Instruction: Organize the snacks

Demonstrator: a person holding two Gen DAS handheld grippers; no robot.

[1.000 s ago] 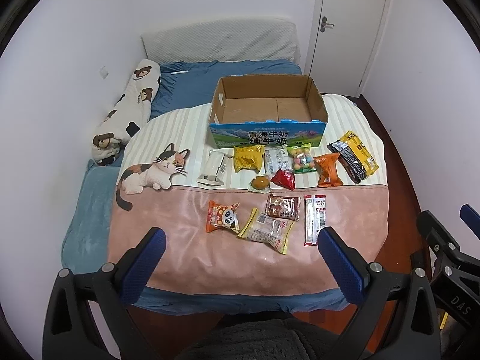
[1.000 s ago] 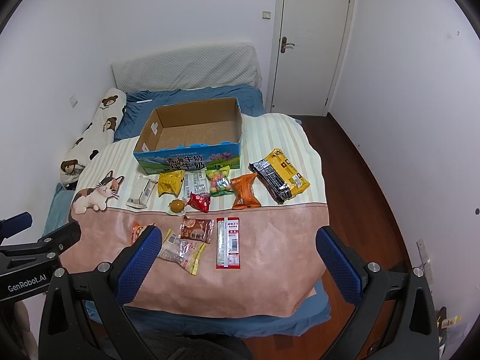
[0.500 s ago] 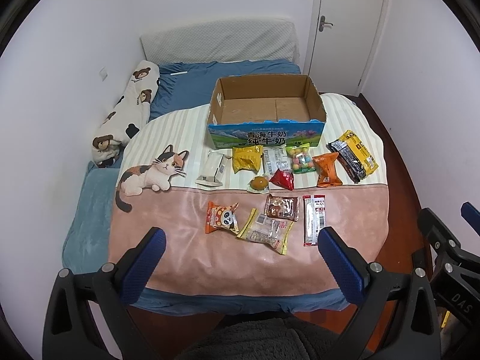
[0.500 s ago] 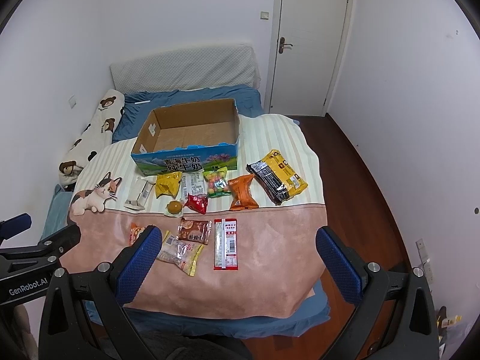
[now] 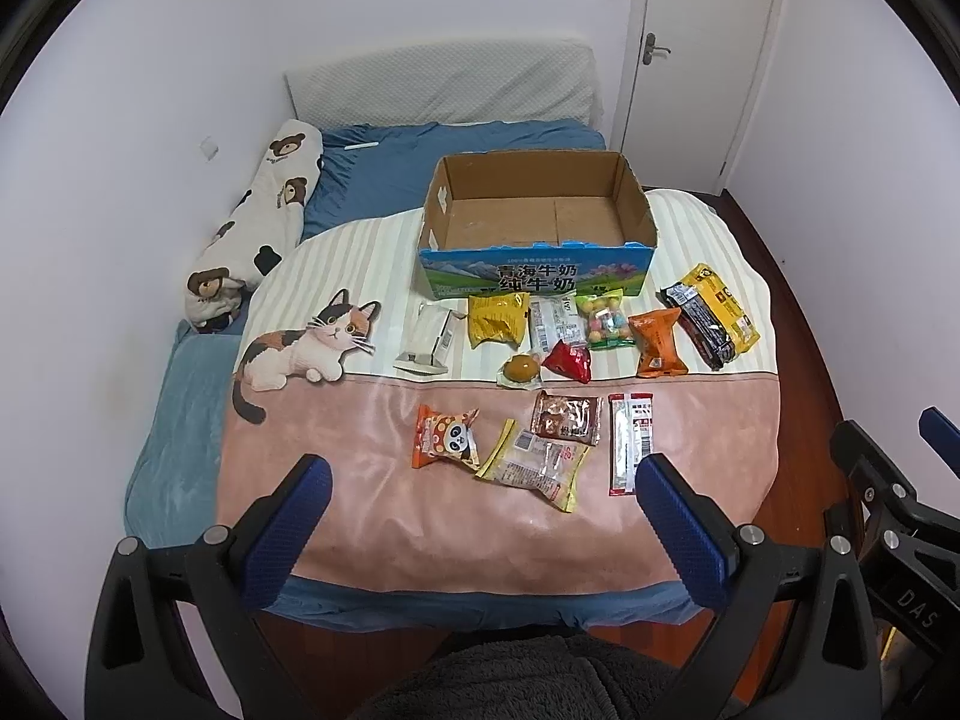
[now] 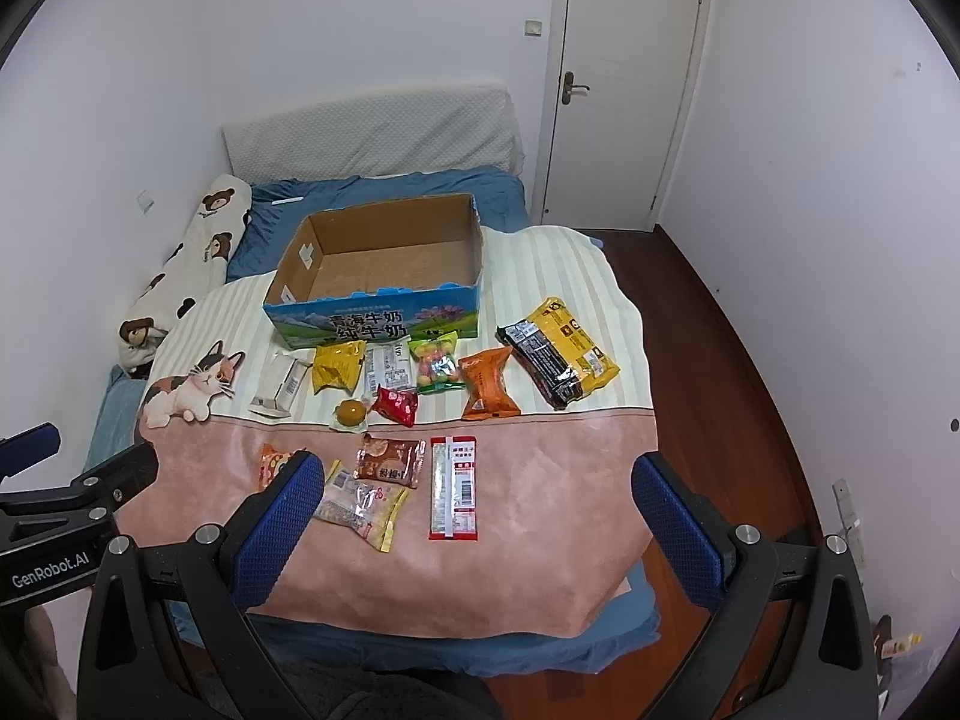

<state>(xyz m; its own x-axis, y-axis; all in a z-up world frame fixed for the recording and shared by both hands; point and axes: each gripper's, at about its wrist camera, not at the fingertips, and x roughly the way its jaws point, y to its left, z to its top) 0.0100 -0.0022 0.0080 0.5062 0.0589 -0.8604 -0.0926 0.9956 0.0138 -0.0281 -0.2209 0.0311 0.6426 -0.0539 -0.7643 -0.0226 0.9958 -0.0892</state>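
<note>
Both grippers, left gripper (image 5: 480, 492) and right gripper (image 6: 477, 492), wide apart, holding nothing, cardboard box (image 5: 534, 213) bare inside

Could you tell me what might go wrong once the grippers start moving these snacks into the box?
1. The brown packet overlaps the clear yellow-edged packet; a pinch may drag both.
2. The cardboard box sits on a soft blanket; a nudge could shift it.

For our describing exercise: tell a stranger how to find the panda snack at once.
Start at the cardboard box on the cat blanket. Come toward the camera, past the row of snacks by the box, onto the pink band. The panda snack is the leftmost packet there: orange, with a cartoon panda face that no neighbour has.
</note>
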